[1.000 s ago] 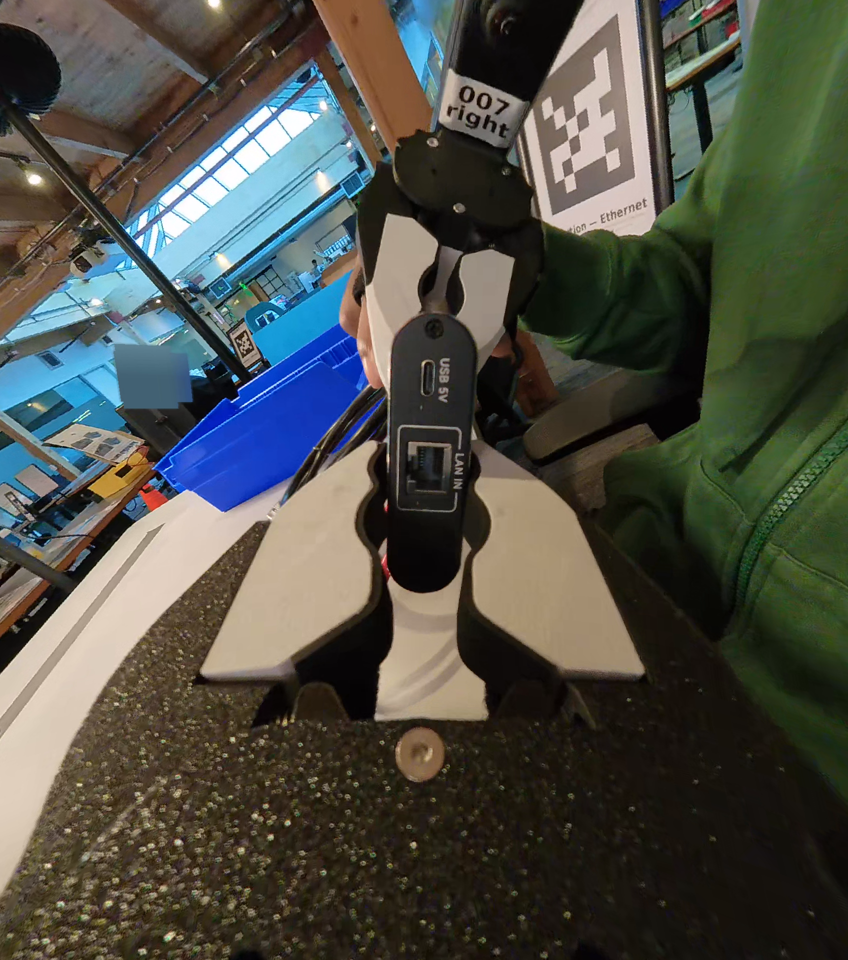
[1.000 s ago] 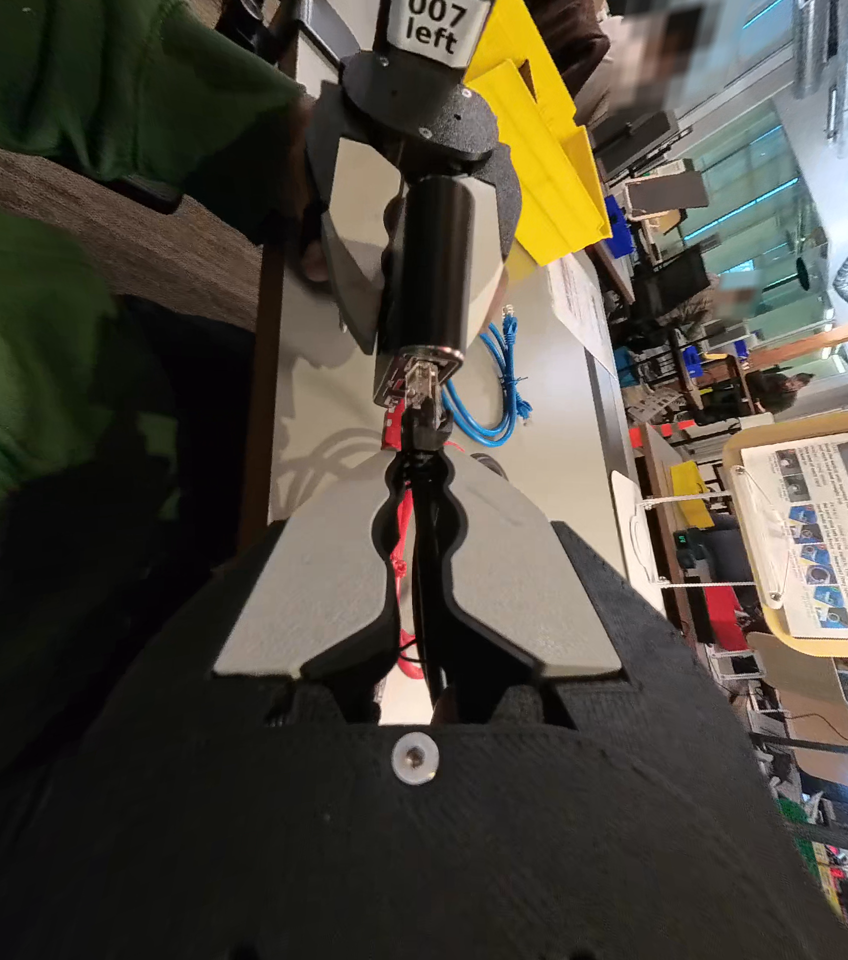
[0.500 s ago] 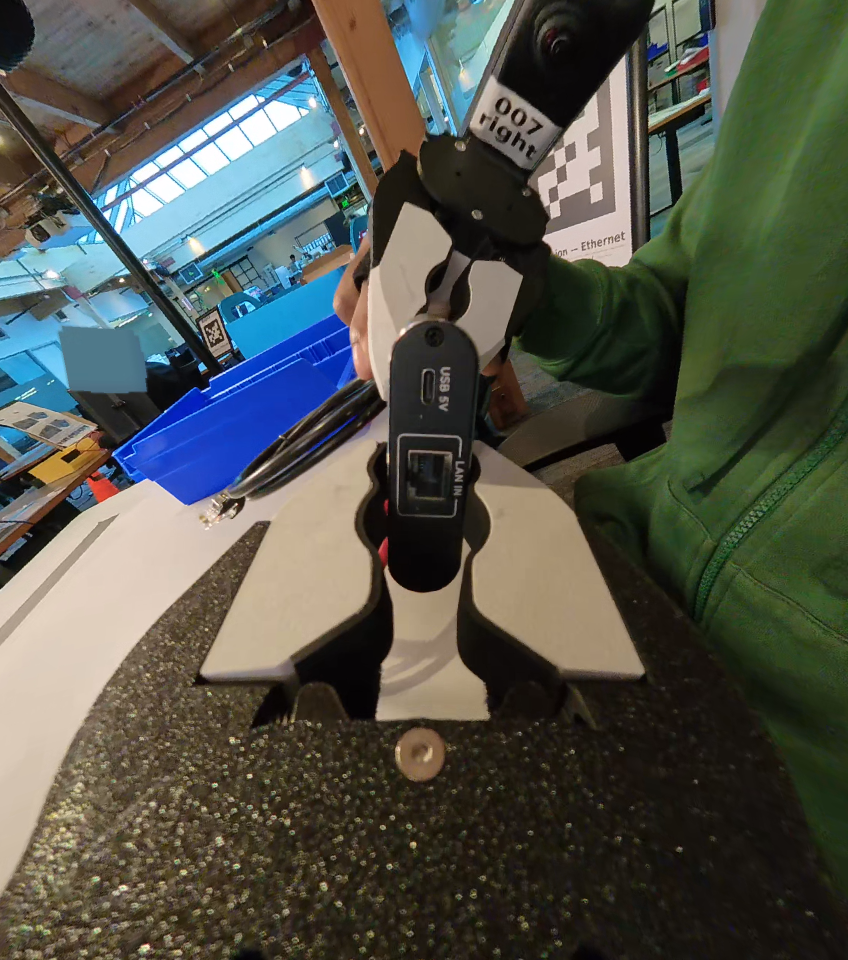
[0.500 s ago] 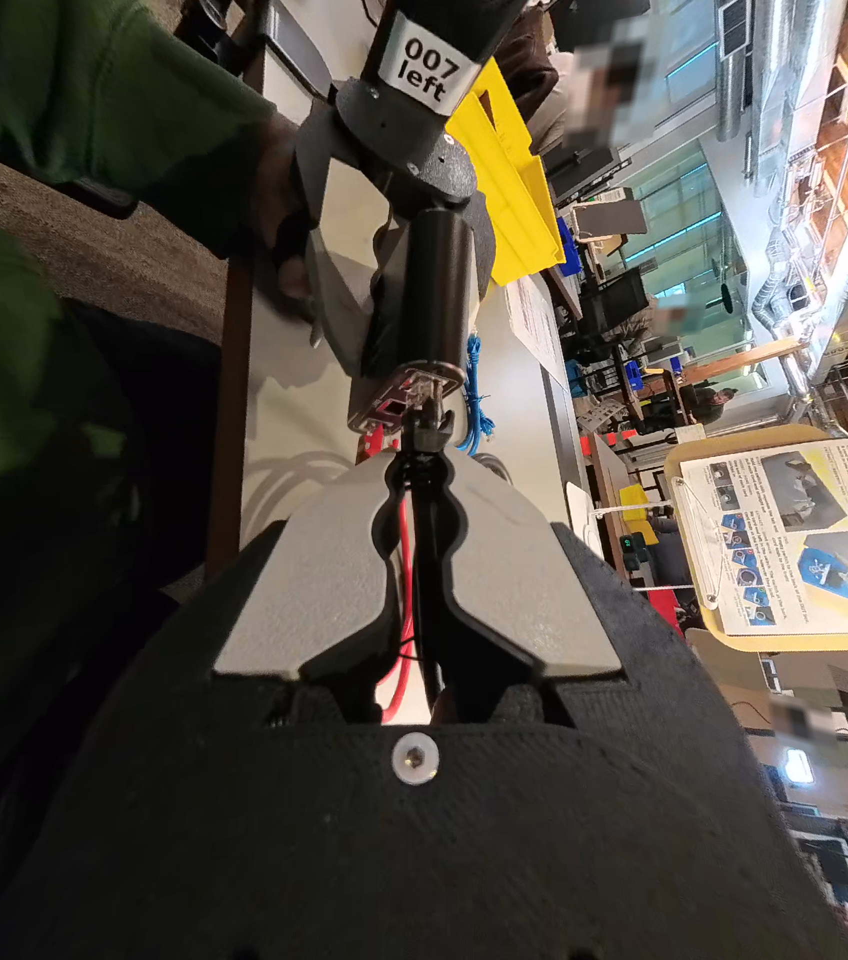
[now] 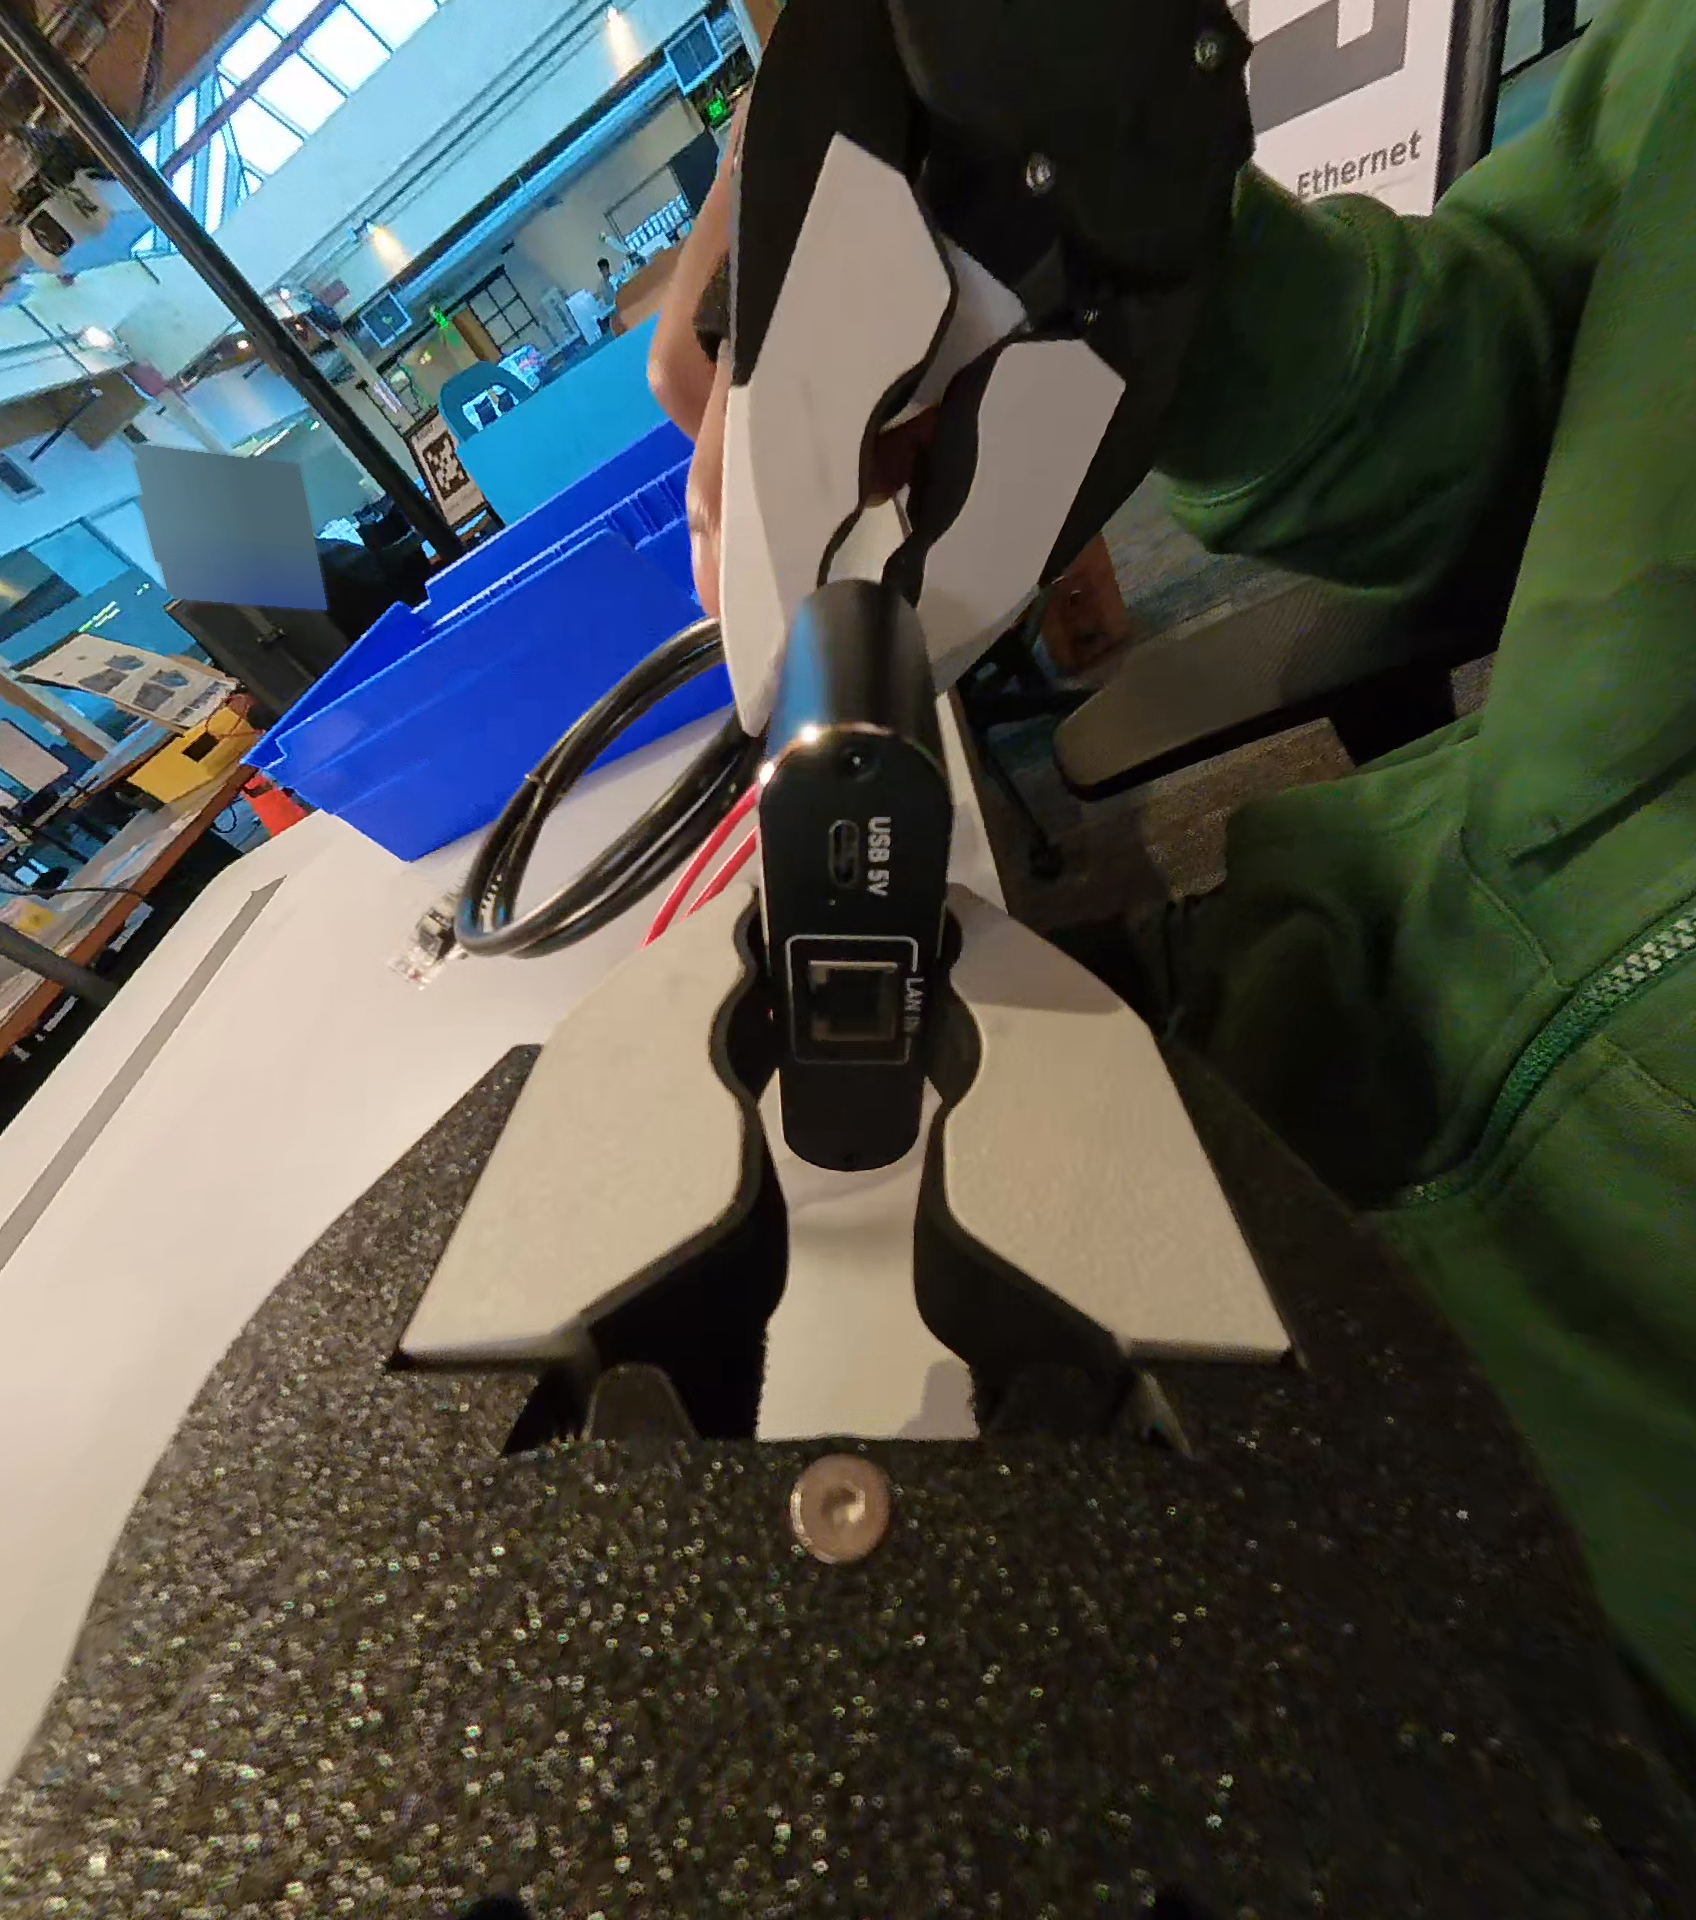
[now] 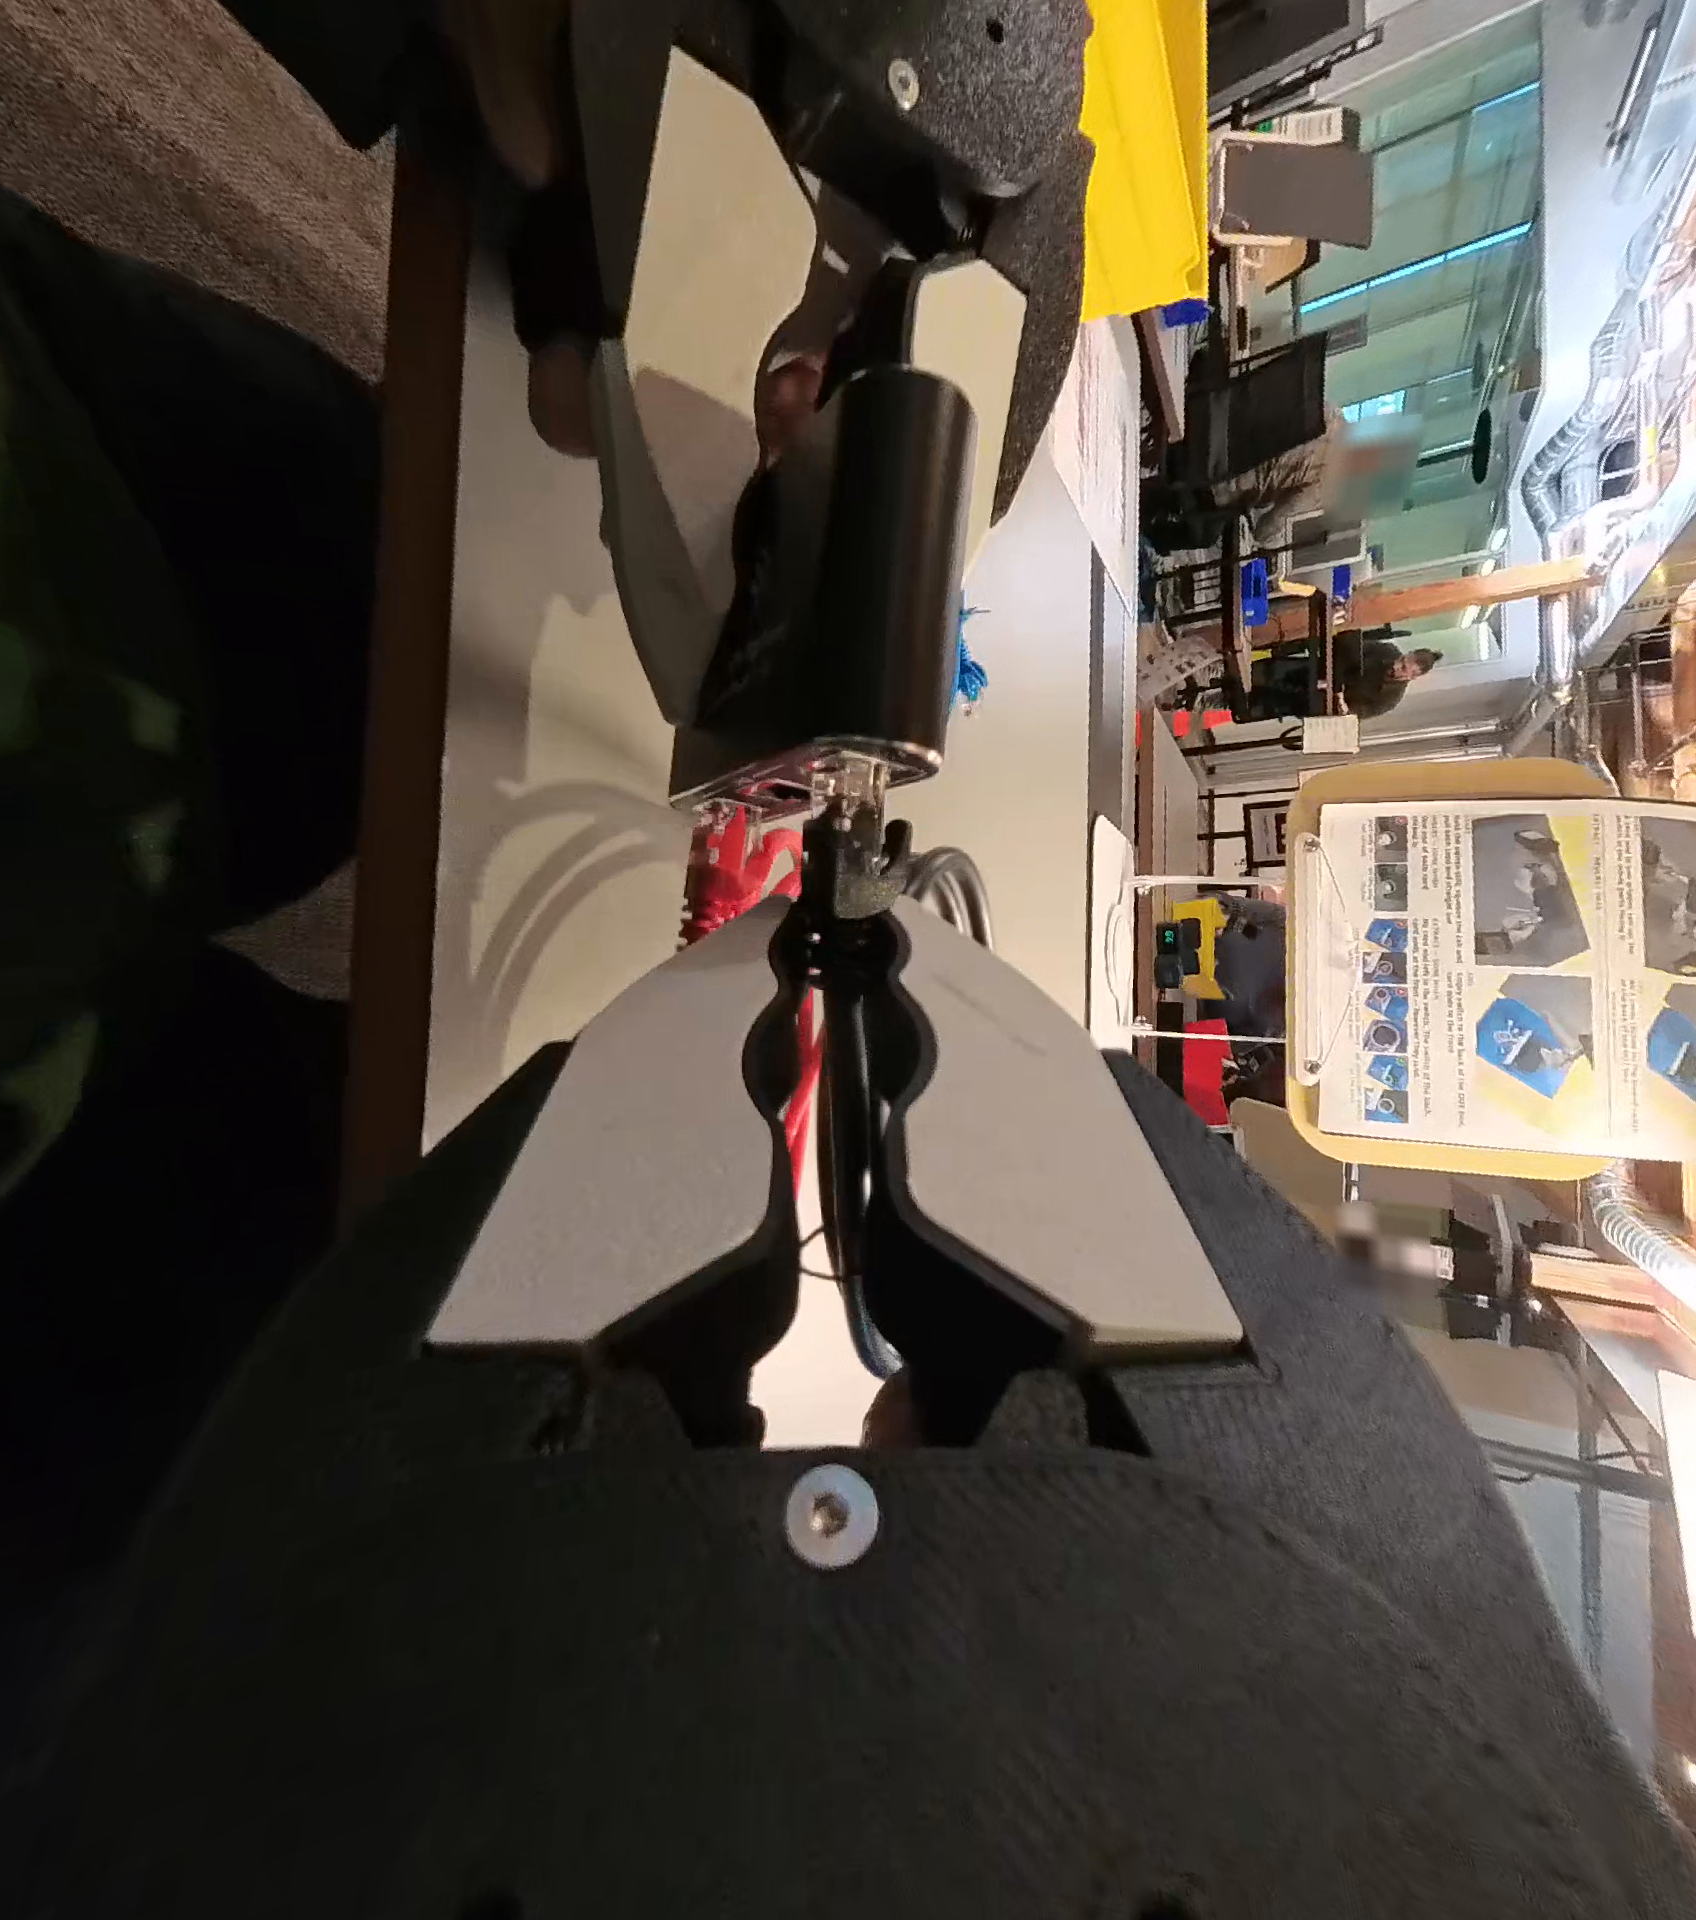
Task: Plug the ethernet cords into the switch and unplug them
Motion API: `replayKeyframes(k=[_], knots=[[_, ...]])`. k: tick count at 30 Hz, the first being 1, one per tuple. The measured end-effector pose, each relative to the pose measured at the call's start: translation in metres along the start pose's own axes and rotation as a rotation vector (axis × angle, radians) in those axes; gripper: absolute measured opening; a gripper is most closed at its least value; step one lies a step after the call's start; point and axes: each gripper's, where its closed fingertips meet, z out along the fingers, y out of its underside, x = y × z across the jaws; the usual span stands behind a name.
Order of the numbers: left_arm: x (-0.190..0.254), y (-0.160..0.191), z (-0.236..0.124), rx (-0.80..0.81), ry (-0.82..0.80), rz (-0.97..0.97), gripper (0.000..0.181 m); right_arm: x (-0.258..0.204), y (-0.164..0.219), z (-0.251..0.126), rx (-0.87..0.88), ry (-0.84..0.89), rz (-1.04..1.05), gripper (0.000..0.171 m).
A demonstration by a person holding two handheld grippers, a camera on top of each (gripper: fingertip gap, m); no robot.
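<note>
One switch [image 5: 849,935], black, is clamped between the left gripper's [image 5: 849,1029] fingers, above the white table [image 5: 200,1091]. Three cords are visible: black [image 6: 849,1091], red [image 6: 735,862], blue [image 6: 969,665]. The right gripper [image 6: 839,935] pinches the black cord behind its plug, which is seated in the switch's end face. The red cord's plug is just beside that face.

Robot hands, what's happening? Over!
Left gripper shut on black oblong switch. Right gripper shut on black cord plug, at switch's port. Nothing blocking.

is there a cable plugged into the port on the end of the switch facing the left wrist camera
No, the square port on the near end of the black switch, held by the left gripper, is empty and dark inside.
</note>
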Motion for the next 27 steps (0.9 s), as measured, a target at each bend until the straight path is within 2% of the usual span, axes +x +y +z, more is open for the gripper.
replayKeyframes(k=[9,15,19,27], knots=[[-0.007,0.01,0.002,-0.074,-0.069,0.013,0.026,0.001,0.01,0.008,-0.102,0.034,-0.032,0.01],[-0.024,0.014,0.002,-0.102,-0.232,0.078,0.027,0.012,0.021,0.016,-0.147,0.118,-0.045,0.01],[-0.017,0.001,0.006,-0.027,-0.214,0.088,0.028,0.004,0.021,0.022,-0.166,0.099,-0.087,0.01],[-0.01,0.007,0.009,-0.071,-0.152,0.072,0.028,-0.005,0.021,0.027,-0.172,0.07,-0.138,0.01]])
